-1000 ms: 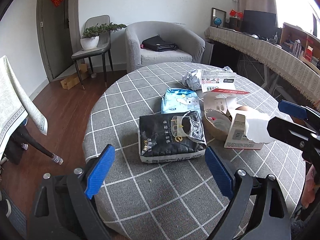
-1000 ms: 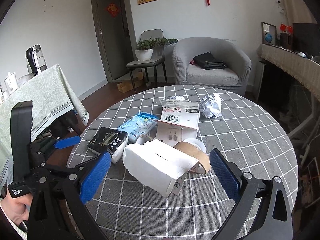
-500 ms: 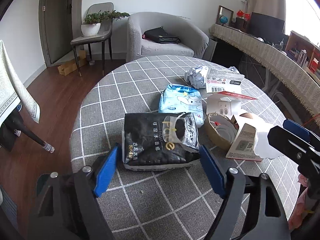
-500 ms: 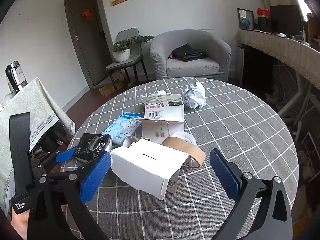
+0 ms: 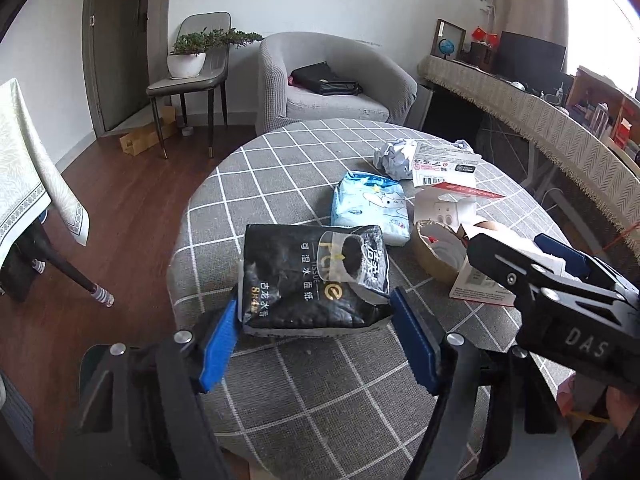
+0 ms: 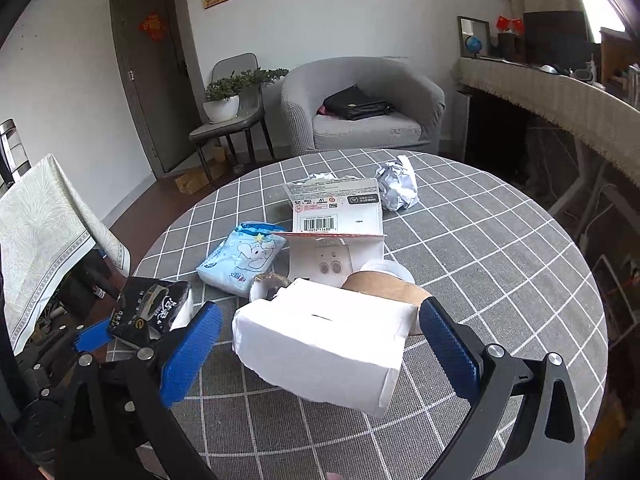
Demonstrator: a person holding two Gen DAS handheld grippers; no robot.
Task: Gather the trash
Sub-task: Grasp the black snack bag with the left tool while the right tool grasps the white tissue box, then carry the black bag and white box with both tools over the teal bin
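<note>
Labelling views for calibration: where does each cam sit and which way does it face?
Left wrist: on the left hand-held gripper, angled down at the black tissue pack between its closing jaws; right hand-held gripper intrudes.
Right wrist: on the right hand-held gripper, angled down at the white box.
Shared: checked table, armchair.

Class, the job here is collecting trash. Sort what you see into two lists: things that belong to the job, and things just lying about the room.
Job:
black tissue pack
pale blue tissue pack
white cardboard box
brown tape roll
crumpled white paper ball
torn barcode packaging

Lying about:
grey armchair
black bag
potted plant
</note>
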